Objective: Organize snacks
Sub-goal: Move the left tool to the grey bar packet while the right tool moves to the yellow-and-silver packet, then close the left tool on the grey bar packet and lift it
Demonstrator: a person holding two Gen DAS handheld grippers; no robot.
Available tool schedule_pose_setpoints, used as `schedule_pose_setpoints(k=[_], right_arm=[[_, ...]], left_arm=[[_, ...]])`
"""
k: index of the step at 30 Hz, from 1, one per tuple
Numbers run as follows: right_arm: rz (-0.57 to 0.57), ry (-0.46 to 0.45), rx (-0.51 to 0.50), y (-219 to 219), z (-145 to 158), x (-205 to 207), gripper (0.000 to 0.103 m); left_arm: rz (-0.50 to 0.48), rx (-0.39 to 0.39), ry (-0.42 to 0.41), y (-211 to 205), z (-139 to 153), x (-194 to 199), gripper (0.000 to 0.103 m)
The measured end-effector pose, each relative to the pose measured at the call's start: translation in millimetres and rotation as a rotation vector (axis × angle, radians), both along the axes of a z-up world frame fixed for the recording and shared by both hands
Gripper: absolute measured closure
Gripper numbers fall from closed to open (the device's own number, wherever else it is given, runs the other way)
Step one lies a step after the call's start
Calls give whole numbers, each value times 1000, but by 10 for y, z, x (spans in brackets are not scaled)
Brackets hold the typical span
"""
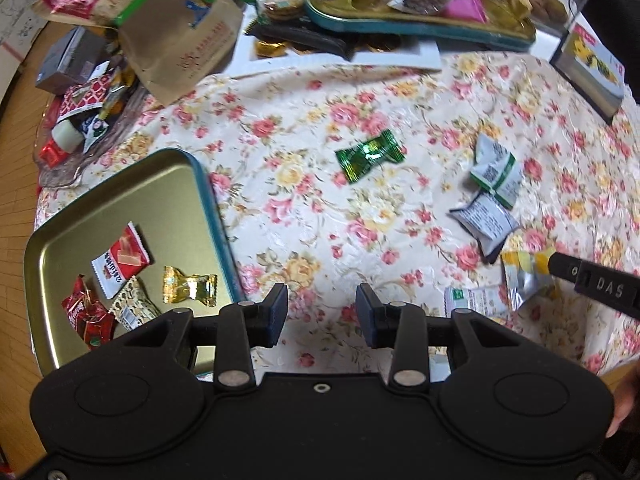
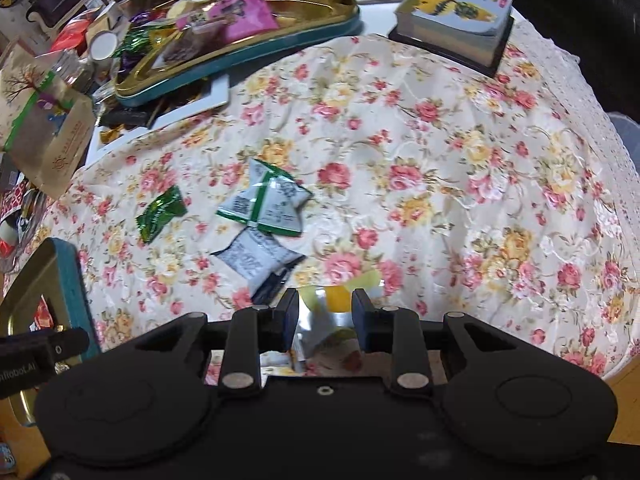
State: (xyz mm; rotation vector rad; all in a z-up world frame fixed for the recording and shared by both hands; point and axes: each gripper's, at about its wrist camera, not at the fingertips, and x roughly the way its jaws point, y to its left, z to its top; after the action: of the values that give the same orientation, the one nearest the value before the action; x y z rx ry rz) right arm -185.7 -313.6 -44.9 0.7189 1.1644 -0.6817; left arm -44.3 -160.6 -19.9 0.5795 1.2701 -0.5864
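Observation:
My left gripper (image 1: pixel 322 312) hangs open over the floral tablecloth (image 1: pixel 320 220) with nothing between its fingers. Beside it on the left lies a gold tin tray (image 1: pixel 120 192) with a teal rim, holding a red packet (image 1: pixel 122 258), a gold candy (image 1: pixel 190 289) and red candies (image 1: pixel 86 314). My right gripper (image 2: pixel 325 316) is shut on a yellow and silver packet (image 2: pixel 320 320); its finger also shows in the left wrist view, on that packet (image 1: pixel 520 280). Loose on the cloth lie a green candy (image 1: pixel 370 154), white-green packets (image 2: pixel 266 204), a grey packet (image 2: pixel 256 260) and a white packet (image 1: pixel 476 300).
At the back a second gold tin tray (image 1: pixel 420 20) is piled with snacks. Brown paper bags (image 1: pixel 180 40) sit at the back left. A glass plate (image 1: pixel 60 168) of snacks lies at the left edge, a card box (image 2: pixel 460 20) at the back right. Wooden floor (image 1: pixel 16 200) shows beyond the table edge.

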Motion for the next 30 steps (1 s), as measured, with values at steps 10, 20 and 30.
schedule_pose_setpoints(k=[10,20,30], right_arm=[[-17,13,33,-108,-77,-177,73],[-37,-22,32,-142,26,-173,72],[-43,-44,38,-147,77,-192,72]], left_arm=[[-158,10,79,-29,-144,-337,56],[-399,48,114,45,-365,-872,56],[-354,100,84,-16,-590,-860,56]])
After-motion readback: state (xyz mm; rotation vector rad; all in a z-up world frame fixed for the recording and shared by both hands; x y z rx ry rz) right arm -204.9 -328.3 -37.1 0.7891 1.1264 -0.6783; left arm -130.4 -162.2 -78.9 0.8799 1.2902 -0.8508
